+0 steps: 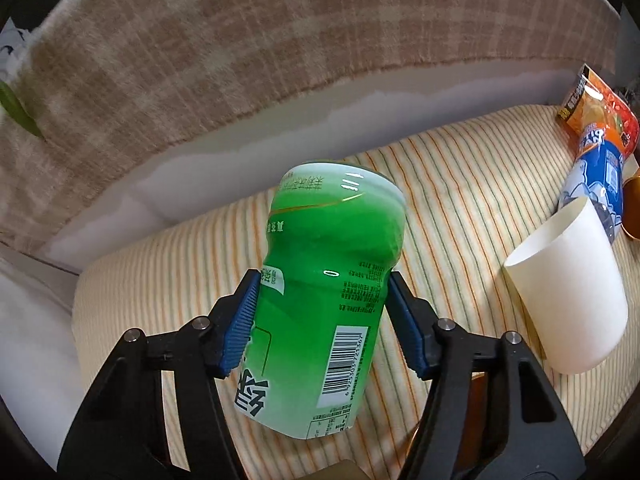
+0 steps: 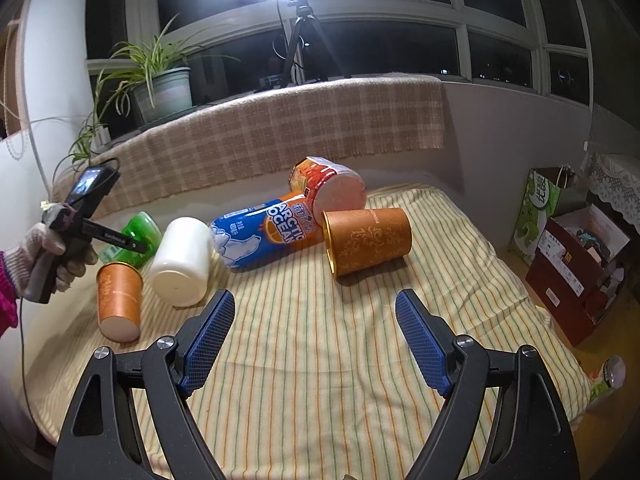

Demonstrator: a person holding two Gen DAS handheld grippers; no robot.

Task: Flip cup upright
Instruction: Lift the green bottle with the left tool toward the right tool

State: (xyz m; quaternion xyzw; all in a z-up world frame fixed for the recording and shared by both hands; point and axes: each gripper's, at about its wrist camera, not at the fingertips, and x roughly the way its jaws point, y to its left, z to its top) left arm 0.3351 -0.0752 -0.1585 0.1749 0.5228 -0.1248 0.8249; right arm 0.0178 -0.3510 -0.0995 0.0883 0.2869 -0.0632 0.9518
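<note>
Your left gripper (image 1: 322, 312) pinches the green cup (image 1: 320, 300) between its blue pads (image 1: 240, 320), one on each side of the cup's body at about mid-height. The cup's long axis runs nearly straight up the left wrist view, tipped a little to the right at its far end, and its printing and barcode read sideways or upside down. You cannot tell from these views which end is the mouth. The cup sits over the striped cloth (image 1: 460, 184), near the plaid blanket (image 1: 200, 40) at the back edge; whether its lower end touches the cloth is unclear.

In the right wrist view your gloved left hand (image 2: 44, 256) grips the tool's handle at the left edge, the tool reaching towards the green cup behind the others.

Your right gripper (image 2: 315, 338) hovers above the cloth with its fingers spread wide, holding nothing.

Count the cups: six. One green, one white cup (image 2: 182, 268) lying on its side, one blue cup (image 2: 264, 236) on its side, one red-orange cup (image 2: 328, 188) resting on the blue one, and two brown: a large brown cup (image 2: 368, 236) on its side and a small brown cup (image 2: 119, 300) tilted beside the white one.
</note>
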